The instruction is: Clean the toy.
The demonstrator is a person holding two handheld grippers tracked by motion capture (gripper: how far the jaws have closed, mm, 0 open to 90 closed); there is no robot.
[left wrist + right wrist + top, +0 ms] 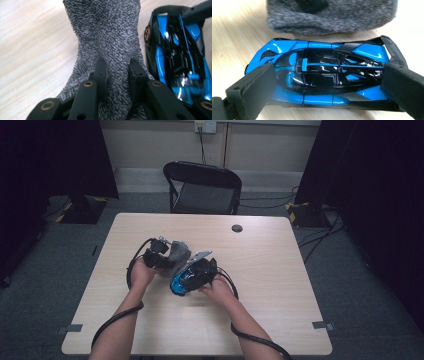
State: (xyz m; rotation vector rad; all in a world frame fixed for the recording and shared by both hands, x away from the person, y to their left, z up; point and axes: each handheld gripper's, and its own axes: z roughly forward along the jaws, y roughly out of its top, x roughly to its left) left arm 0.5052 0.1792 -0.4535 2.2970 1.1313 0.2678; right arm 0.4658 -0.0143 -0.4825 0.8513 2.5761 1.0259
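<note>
A grey terry cloth [107, 32] lies bunched on the table, and my left gripper [117, 72] is shut on a fold of it, pads pinching the fabric. In the high view the cloth [179, 252] sits just right of the left gripper [159, 251]. A glossy blue and black toy car [317, 45] rests on the tabletop right beside the cloth [332, 15]. My right gripper [328, 72] is shut on the car, one jaw at each end. The car [177, 285] shows under the right gripper [192, 272] near the table's middle.
The light wooden table [280, 270] has a round dark cable port [237, 228] near its far edge. A black folding chair [202, 187] stands behind the table. Cables trail from both grippers past the person's forearms to the near edge.
</note>
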